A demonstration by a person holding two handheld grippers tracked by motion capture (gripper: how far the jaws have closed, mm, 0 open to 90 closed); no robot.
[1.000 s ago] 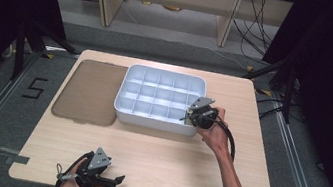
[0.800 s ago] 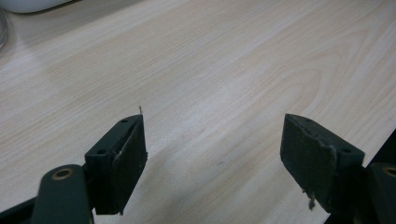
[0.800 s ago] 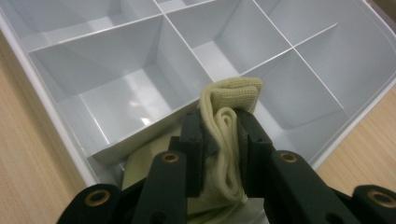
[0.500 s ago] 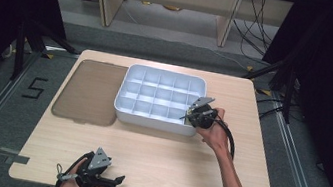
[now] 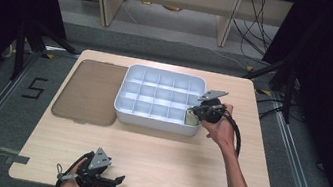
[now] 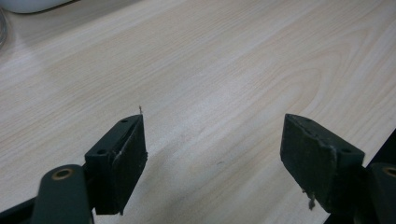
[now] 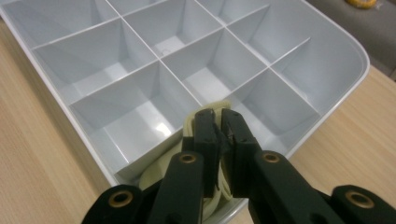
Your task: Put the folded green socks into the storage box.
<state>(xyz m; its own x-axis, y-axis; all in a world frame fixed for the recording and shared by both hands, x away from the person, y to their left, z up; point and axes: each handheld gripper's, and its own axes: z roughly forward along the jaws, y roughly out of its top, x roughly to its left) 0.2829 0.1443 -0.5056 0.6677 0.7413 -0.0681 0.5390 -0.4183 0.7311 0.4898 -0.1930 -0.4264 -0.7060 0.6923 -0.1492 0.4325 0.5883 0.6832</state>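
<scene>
Bare table (image 5: pixel 168 164) lies open; tray dividers (image 7: pixel 161 60) hem each compartment

A light wooden table (image 5: pixel 165 154) with rounded corners carries everything. On it, toward twelve o'clock, sits a white tray (image 5: pixel 150 120) divided into a grid of compartments, its far edge near the table's far side. Just beside the tray, at its nine o'clock, a flat brown lid (image 5: pixel 87 92) lies on the tabletop, reaching almost to the left edge. The half of the table toward six o'clock is bare wood.
</scene>
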